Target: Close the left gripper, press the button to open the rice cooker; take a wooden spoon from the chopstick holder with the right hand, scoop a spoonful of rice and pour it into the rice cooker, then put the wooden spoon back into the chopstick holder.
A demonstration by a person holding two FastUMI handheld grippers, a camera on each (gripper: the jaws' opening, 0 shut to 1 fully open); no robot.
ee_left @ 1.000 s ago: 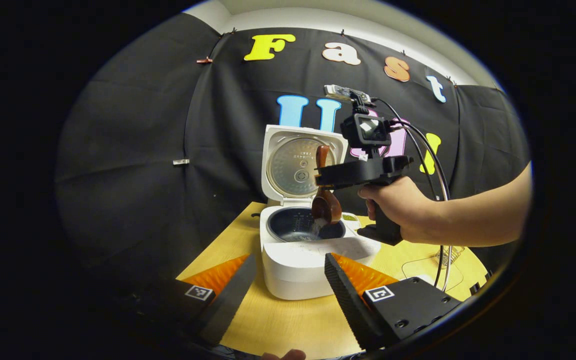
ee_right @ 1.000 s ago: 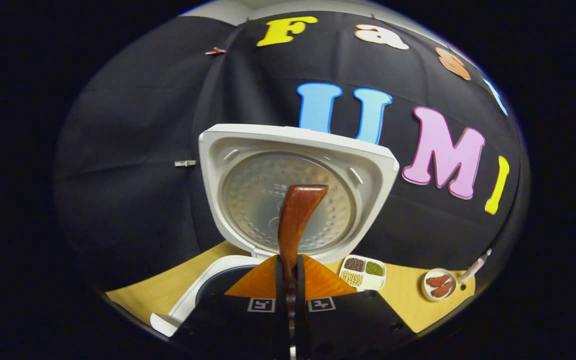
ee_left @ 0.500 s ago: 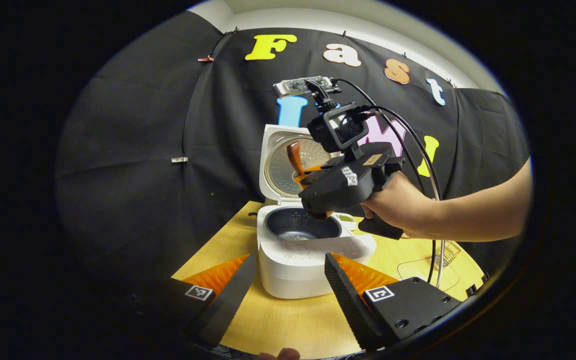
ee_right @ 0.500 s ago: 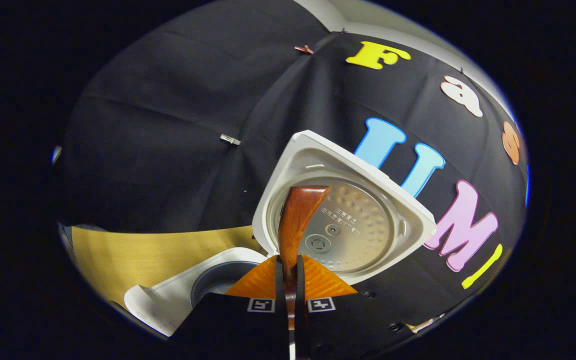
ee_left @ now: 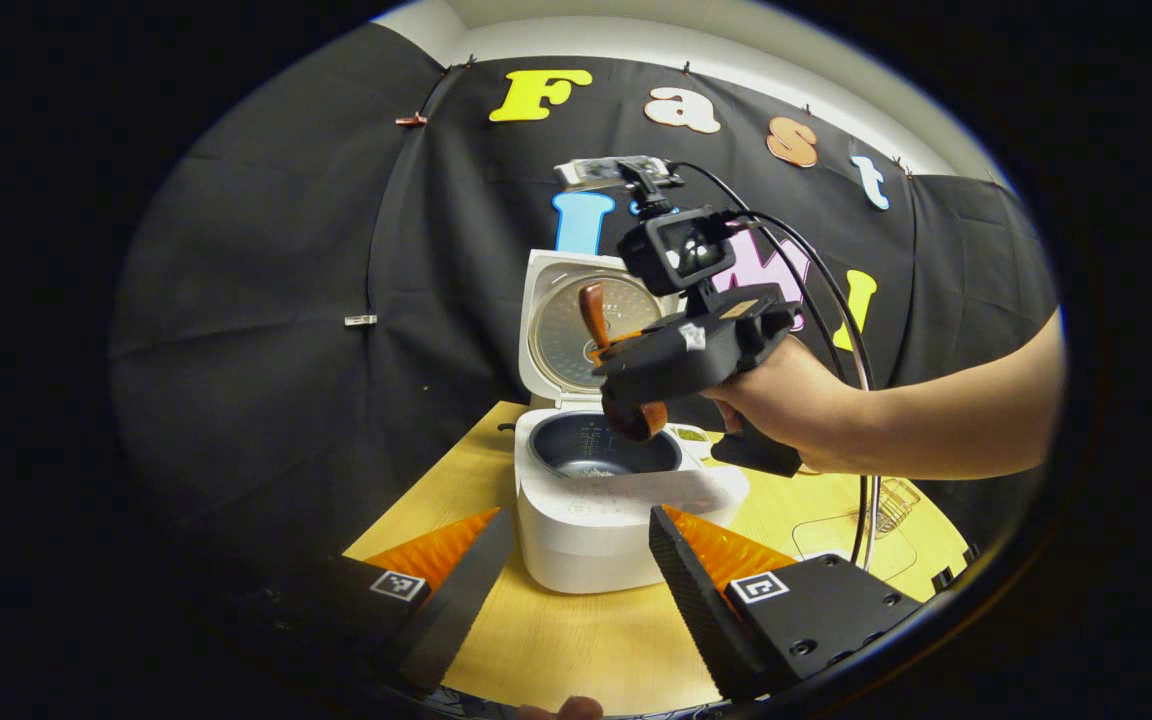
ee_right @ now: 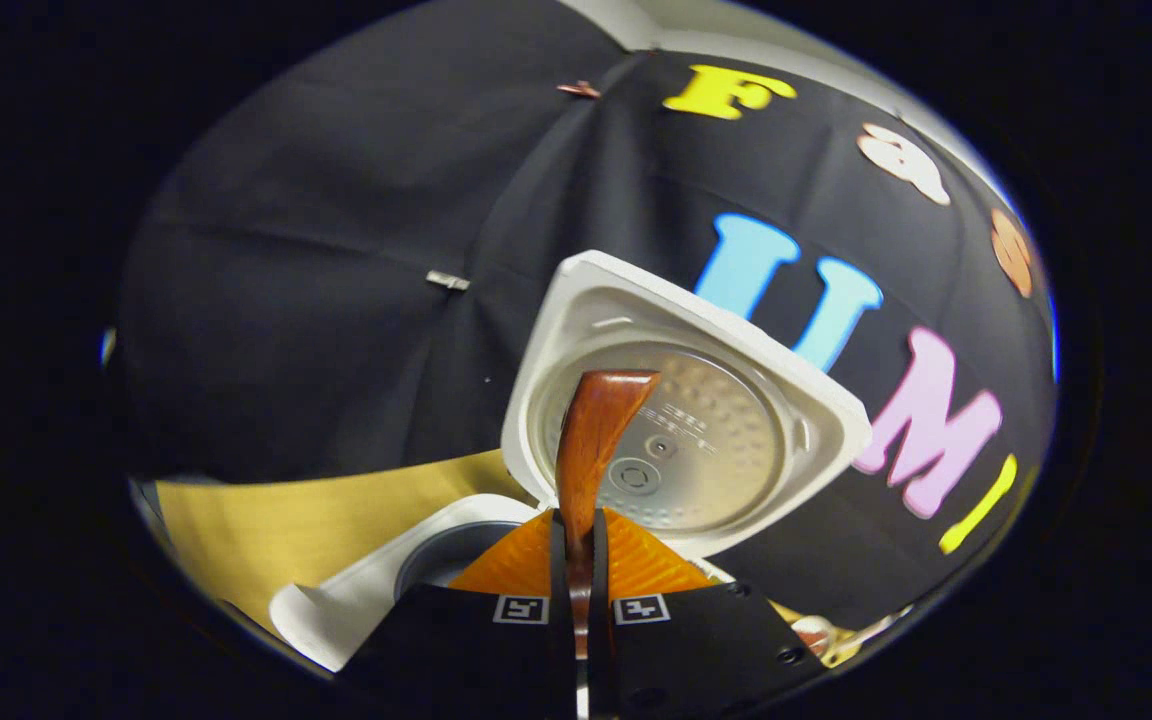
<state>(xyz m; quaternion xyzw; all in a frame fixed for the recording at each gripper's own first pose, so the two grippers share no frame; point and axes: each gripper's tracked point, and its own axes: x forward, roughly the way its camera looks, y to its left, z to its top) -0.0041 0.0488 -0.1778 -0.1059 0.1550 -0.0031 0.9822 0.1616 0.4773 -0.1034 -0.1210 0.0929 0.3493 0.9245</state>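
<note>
The white rice cooker [ee_left: 591, 520] stands open on the table, lid [ee_left: 566, 335] upright, a little rice [ee_left: 591, 468] lying in the dark pot. A hand holds my right gripper [ee_left: 626, 355] above the pot, tilted, shut on the wooden spoon [ee_left: 593, 312]; the spoon's bowl [ee_left: 636, 420] hangs over the pot's right rim. In the right gripper view, the spoon handle [ee_right: 591, 440] rises from between the shut right gripper [ee_right: 577, 530], in front of the lid [ee_right: 726, 440]. My left gripper [ee_left: 579, 518] stands open before the cooker, holding nothing.
The table [ee_left: 576, 640] is yellow wood. A wire basket [ee_left: 891, 505] stands at the right, behind the cables. A small compartment tray [ee_left: 693, 435] sits behind the cooker. A small dish [ee_right: 821, 635] peeks at the lower right edge.
The right gripper has rolled and swung left over the pot with the spoon. A second ago rice was spilling from the spoon's bowl; now none falls. The left gripper has stayed put.
</note>
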